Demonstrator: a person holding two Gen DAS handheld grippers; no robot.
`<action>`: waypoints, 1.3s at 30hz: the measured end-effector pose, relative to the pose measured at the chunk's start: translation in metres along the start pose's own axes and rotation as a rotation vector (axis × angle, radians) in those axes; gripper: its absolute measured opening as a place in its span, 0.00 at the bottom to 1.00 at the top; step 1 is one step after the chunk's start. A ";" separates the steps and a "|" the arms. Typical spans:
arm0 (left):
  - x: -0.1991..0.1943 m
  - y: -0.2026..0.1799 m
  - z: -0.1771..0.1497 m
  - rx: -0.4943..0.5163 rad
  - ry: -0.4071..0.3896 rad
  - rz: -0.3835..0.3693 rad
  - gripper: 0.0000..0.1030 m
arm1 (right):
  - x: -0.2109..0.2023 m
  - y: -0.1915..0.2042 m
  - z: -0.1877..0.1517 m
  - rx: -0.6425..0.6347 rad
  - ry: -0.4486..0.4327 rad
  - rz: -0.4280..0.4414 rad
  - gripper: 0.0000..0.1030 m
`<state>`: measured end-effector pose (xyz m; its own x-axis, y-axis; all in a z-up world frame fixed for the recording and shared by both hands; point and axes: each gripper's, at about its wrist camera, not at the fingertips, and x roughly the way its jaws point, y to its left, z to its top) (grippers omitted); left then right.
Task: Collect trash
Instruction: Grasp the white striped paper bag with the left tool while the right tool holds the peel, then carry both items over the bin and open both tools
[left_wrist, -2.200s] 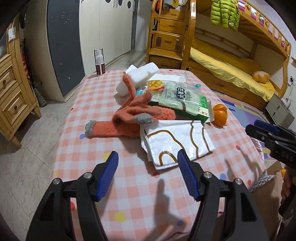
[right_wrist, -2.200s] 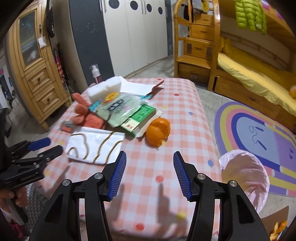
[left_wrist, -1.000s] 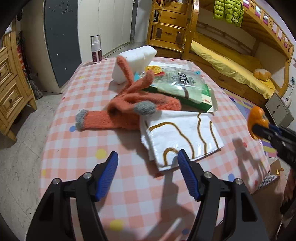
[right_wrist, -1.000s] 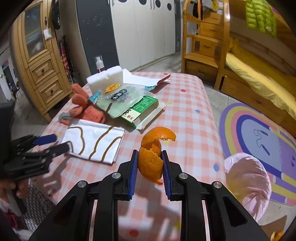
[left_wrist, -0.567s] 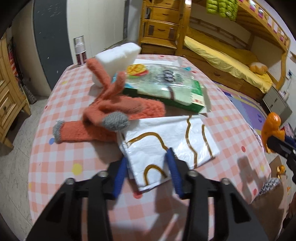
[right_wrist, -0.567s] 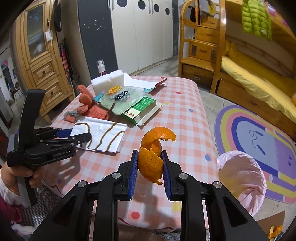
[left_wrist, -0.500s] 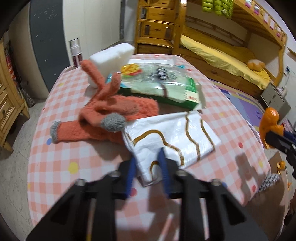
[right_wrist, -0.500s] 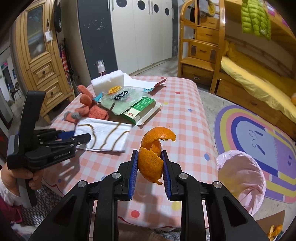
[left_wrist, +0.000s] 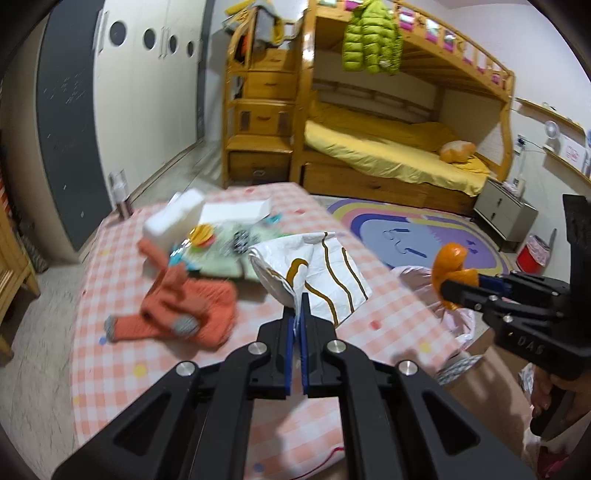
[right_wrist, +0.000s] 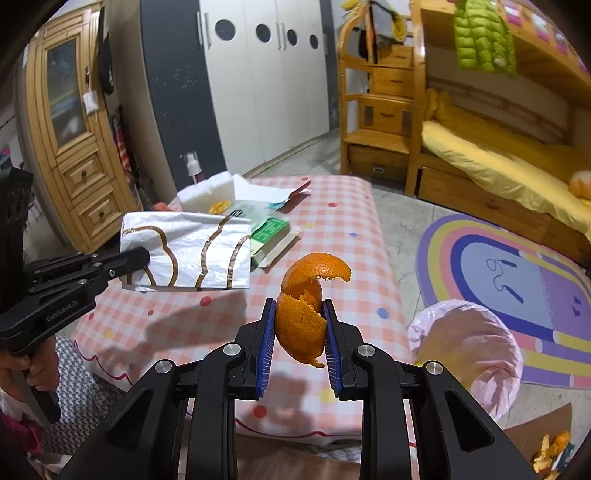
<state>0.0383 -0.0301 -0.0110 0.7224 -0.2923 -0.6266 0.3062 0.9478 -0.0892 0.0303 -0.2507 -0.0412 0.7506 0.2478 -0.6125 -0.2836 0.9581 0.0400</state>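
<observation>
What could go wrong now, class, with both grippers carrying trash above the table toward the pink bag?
1. The left gripper pinches only a corner of the limp white wrapper, so it may slip out.
2. The curled orange peel in the right gripper could crack and drop short of the pink bag.

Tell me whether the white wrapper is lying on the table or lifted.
Lifted: the left gripper pinches the white wrapper's corner, holding it above the table.
</observation>
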 end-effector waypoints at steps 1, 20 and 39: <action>0.001 -0.006 0.003 0.013 -0.003 -0.006 0.01 | -0.003 -0.003 -0.001 0.007 -0.004 -0.008 0.25; 0.069 -0.151 0.020 0.317 0.044 -0.158 0.01 | -0.049 -0.117 -0.040 0.231 -0.042 -0.249 0.25; 0.179 -0.225 0.036 0.428 0.152 -0.190 0.02 | 0.014 -0.218 -0.062 0.395 0.056 -0.305 0.25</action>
<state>0.1211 -0.3001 -0.0756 0.5402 -0.4028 -0.7389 0.6738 0.7330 0.0930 0.0654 -0.4649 -0.1072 0.7279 -0.0496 -0.6839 0.1991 0.9697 0.1416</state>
